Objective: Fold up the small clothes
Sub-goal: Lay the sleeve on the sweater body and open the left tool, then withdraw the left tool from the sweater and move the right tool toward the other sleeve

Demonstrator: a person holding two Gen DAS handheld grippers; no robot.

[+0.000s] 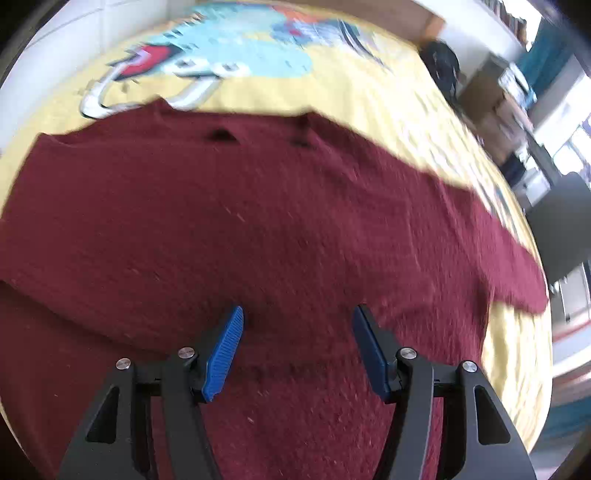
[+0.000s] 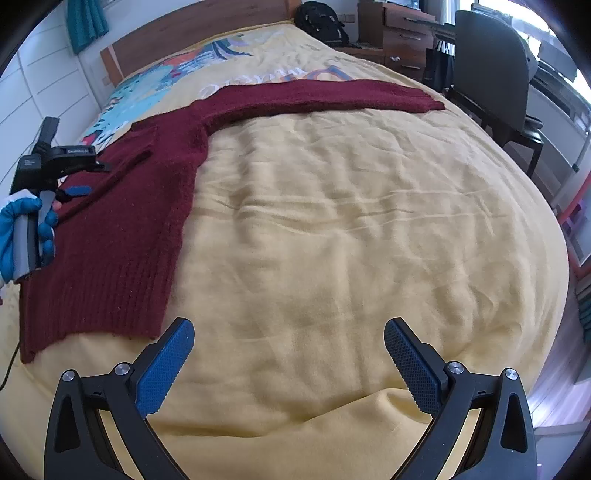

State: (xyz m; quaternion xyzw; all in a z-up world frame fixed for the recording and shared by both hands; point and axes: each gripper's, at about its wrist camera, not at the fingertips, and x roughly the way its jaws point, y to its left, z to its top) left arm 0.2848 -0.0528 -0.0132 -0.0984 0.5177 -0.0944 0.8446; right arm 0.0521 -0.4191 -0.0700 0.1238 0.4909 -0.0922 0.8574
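A dark red knitted sweater lies flat on the yellow bedspread and fills most of the left wrist view. My left gripper hovers just above its fabric, jaws apart, with nothing between the blue pads. In the right wrist view the sweater lies at the left, one sleeve stretched out to the right across the bed. There a gloved hand holds the left gripper over the sweater's body. My right gripper stands open over bare bedspread, right of the sweater's ribbed hem.
The bedspread has a colourful print near the wooden headboard. A black backpack rests at the bed's far corner. A dresser and a dark chair stand to the right of the bed.
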